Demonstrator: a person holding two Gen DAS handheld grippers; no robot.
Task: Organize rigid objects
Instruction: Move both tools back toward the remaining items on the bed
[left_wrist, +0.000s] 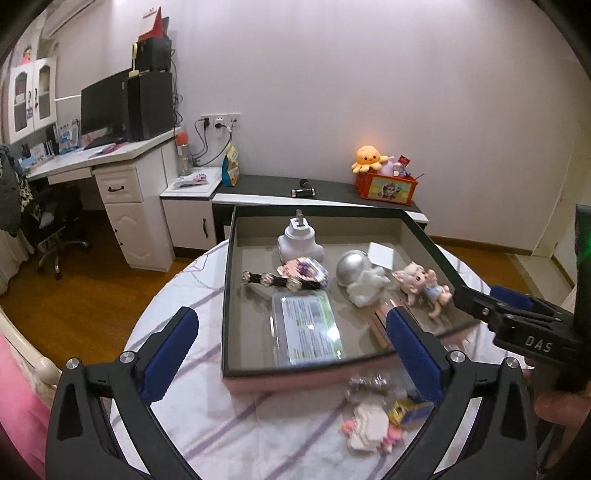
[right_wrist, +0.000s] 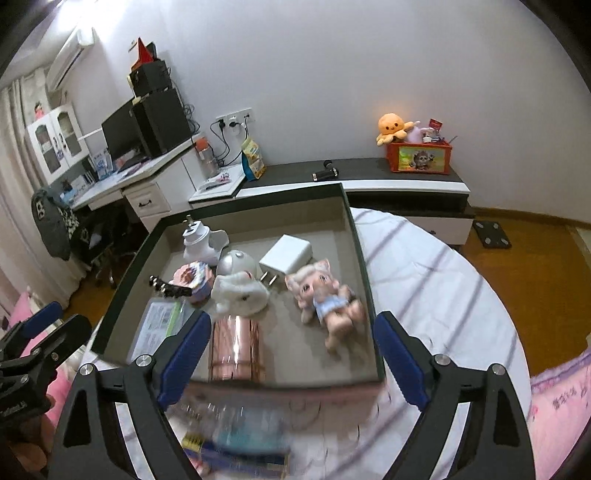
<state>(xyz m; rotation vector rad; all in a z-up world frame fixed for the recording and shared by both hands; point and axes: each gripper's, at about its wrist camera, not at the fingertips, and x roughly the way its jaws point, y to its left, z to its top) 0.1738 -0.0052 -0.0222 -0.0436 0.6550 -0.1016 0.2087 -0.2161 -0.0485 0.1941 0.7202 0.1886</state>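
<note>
A shallow dark-rimmed box (left_wrist: 227, 295) (right_wrist: 356, 236) sits on the round striped table. Inside lie a white plug (left_wrist: 300, 240), a pink block toy (left_wrist: 306, 271), a bead bracelet (left_wrist: 273, 280), a clear plastic case (left_wrist: 308, 330), a silver-helmet astronaut figure (left_wrist: 360, 280) (right_wrist: 240, 288), a white charger (right_wrist: 286, 256), a doll (left_wrist: 421, 284) (right_wrist: 325, 299) and a rose-gold box (right_wrist: 236, 349). In front of the box lie a pink-white block figure (left_wrist: 369, 428), a yellow-blue item (left_wrist: 410, 411) and blurred small items (right_wrist: 240, 432). My left gripper (left_wrist: 291, 358) is open and empty above the box's near edge. My right gripper (right_wrist: 291, 358) is open and empty there too.
The right gripper's body (left_wrist: 524, 325) shows at the right of the left wrist view; the left one (right_wrist: 33, 350) at the left of the right wrist view. Behind the table stand a low dark-topped cabinet (left_wrist: 332, 192), an orange toy crate (left_wrist: 388, 186) and a desk with a monitor (left_wrist: 107, 107).
</note>
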